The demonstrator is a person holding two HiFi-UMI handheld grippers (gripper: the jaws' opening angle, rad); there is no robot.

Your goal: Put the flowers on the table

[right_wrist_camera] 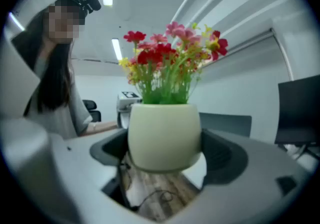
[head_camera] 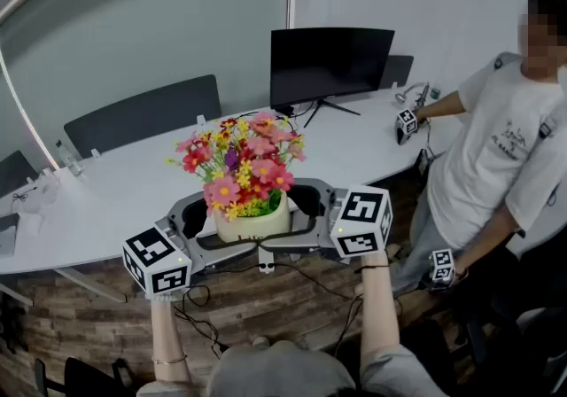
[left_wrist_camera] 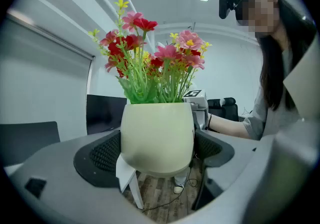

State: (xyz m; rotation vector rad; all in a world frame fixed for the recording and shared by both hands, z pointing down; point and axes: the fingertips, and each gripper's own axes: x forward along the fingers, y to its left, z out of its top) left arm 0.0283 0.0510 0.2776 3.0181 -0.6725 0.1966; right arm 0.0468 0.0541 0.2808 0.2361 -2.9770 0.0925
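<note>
My left gripper [left_wrist_camera: 157, 150] and right gripper [right_wrist_camera: 165, 153] both clamped on the cream pot [head_camera: 252, 225], flowers [head_camera: 244, 165] upright, near the white table [head_camera: 106, 191]

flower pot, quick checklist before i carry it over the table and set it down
1. Left gripper grip: jaws pressed on both sides of the flower pot. Ok.
2. Right gripper grip: jaws pressed on the pot's sides too. Ok.
3. Pot upright: level in both gripper views. Ok.
4. Pot over the table: wooden floor shows under it. Not ok.
5. Landing spot: bare tabletop left of the monitor. Ok.
6. Pot's underside flat: not shown. Cannot tell.
</note>
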